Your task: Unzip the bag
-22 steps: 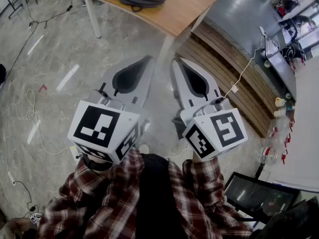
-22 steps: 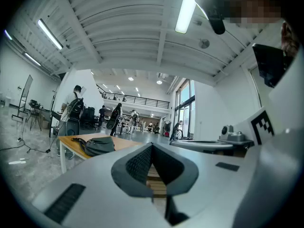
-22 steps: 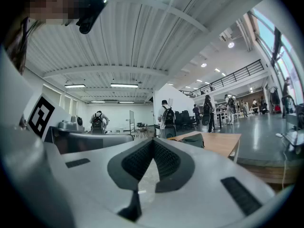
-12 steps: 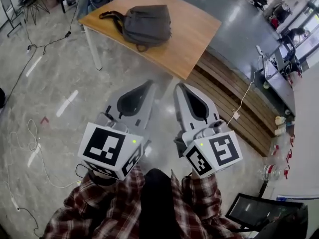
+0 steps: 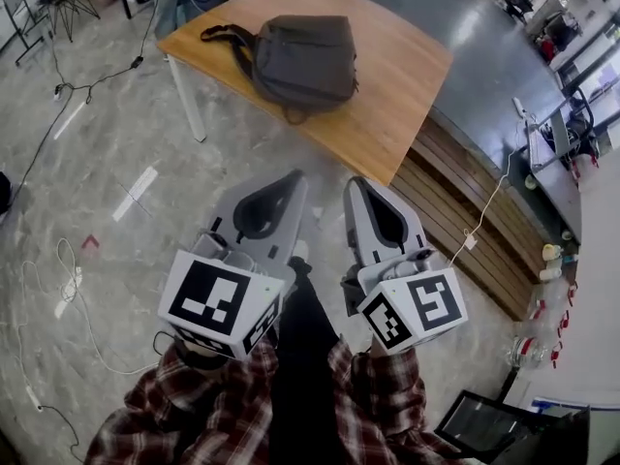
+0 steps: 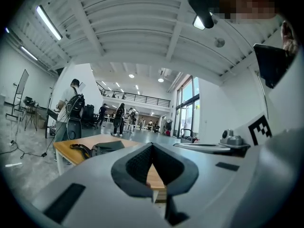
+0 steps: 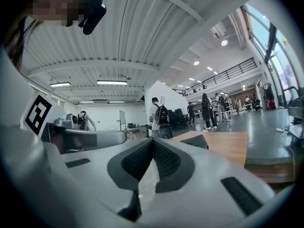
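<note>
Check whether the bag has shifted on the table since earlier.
No. The bag still lies near the table's far left end, strap toward that corner; only the view moved.

Grey bag flat on wooden table; left gripper, right gripper well short, jaws seemingly together.

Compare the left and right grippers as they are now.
In the head view the left gripper leans right, the right gripper leans left. The left gripper view shows the bag left of its jaws; the right gripper view shows it to the right. Both are shut and empty.
</note>
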### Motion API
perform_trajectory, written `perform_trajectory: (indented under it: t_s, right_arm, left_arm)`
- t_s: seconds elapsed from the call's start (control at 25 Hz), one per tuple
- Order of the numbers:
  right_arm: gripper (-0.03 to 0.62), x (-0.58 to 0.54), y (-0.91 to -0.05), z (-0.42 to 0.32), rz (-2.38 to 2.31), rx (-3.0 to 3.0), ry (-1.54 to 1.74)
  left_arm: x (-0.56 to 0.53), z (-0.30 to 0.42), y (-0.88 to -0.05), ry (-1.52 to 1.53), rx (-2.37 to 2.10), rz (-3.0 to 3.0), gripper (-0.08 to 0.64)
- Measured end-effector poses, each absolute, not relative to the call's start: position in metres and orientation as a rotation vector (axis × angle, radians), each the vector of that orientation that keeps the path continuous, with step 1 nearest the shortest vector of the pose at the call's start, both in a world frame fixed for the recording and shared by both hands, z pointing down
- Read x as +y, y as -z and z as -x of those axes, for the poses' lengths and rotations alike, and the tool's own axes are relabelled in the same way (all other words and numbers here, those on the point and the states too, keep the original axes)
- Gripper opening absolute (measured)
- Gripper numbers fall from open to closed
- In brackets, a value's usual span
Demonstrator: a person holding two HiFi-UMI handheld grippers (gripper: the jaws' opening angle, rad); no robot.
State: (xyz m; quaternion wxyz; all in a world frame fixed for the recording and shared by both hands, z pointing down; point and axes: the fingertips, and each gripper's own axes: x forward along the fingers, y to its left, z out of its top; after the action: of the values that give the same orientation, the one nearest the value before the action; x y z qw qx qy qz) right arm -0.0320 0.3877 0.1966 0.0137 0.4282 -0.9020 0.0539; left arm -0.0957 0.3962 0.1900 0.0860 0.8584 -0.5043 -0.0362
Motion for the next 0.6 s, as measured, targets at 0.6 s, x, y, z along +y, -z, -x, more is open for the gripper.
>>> perform_trajectory:
  t_s: [0.6]
  right_arm:
    - [0.011, 0.126, -0.153, 0.019, -1.274, -2.895, -0.053]
  left_arm:
    - [0.141, 0.085, -0.156, 0.105, -1.600, -2.586, 0.009]
